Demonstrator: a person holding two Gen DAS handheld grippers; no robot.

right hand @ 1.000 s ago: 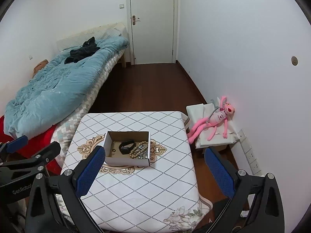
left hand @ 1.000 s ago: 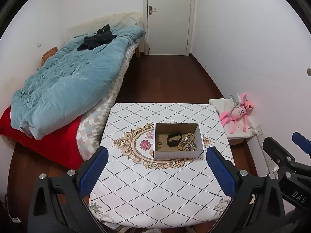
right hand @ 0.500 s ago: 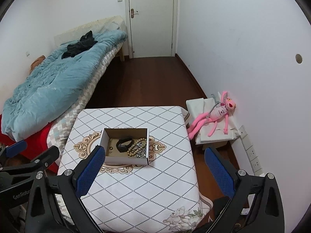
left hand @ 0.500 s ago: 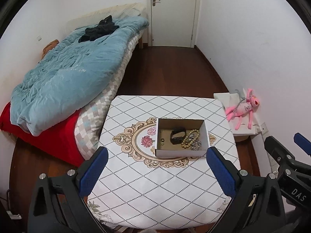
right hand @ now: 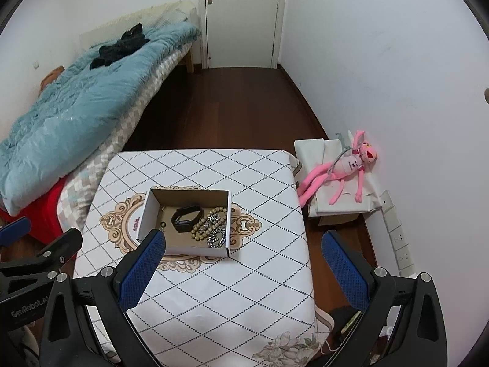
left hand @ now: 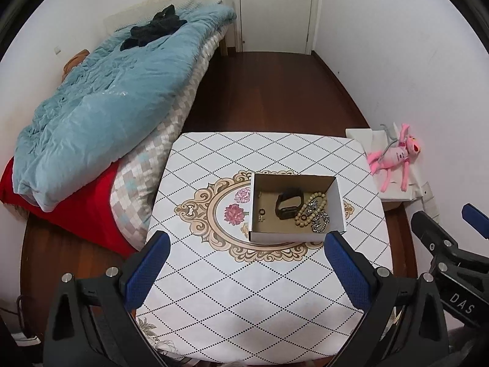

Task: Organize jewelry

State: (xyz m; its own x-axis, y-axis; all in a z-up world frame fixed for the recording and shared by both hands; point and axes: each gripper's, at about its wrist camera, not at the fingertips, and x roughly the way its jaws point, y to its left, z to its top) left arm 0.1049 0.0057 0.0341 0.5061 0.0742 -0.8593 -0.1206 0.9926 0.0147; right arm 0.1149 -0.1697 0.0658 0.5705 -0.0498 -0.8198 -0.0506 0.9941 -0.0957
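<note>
An open cardboard box (left hand: 335, 202) (right hand: 143, 214) sits on a small table with a white diamond-pattern cloth (left hand: 244, 290) (right hand: 232, 290). Inside lie a black wristband (left hand: 288, 203) (right hand: 186, 217), a wooden bead bracelet (left hand: 308, 211) (right hand: 211, 223), a silver chain (left hand: 319, 220) (right hand: 217, 238) and small rings (left hand: 261, 212) (right hand: 163, 224). My left gripper (left hand: 244, 272) is open and empty, held above the table's near side. My right gripper (right hand: 241, 272) is open and empty, held above the near right part of the table. Each gripper shows at the edge of the other's view.
A bed with a blue quilt (left hand: 101, 104) (right hand: 76, 107) stands left of the table. A pink plush toy (left hand: 394, 156) (right hand: 342, 168) lies on a white box by the right wall. A wooden floor (left hand: 259, 91) leads to a closed white door (right hand: 241, 15).
Both grippers have tilted downward and come closer to the table, so the box sits lower and larger in both views. Both stay open.
</note>
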